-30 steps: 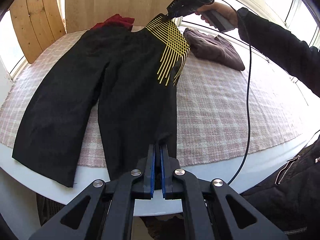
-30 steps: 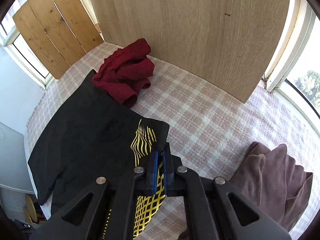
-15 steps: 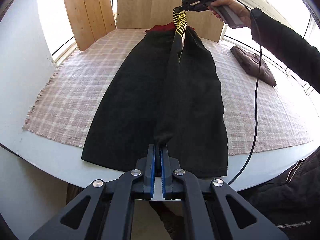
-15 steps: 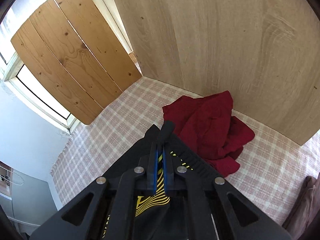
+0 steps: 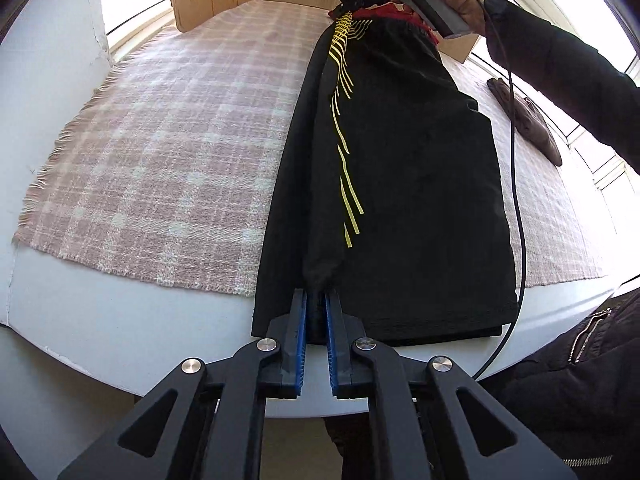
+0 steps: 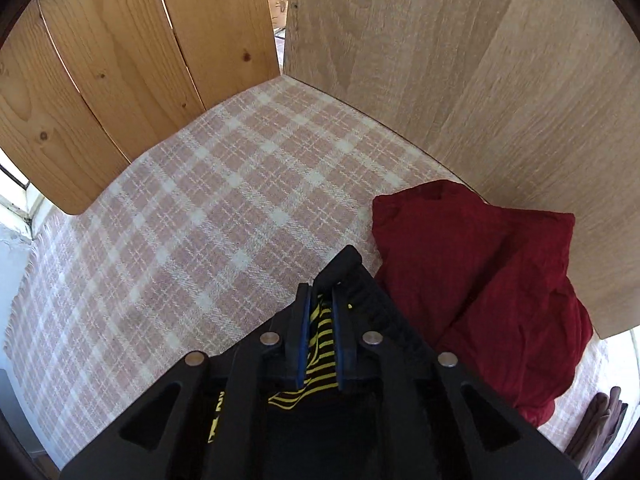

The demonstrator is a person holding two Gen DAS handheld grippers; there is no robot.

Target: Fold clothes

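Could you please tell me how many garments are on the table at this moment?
3: black shorts stretched between both grippers along the table's middle, a crumpled red garment by the back boards, and a brown garment on the right. Others may be hidden.

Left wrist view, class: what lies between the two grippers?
The black shorts, gripped at each end by the left gripper and right gripper; nothing else.
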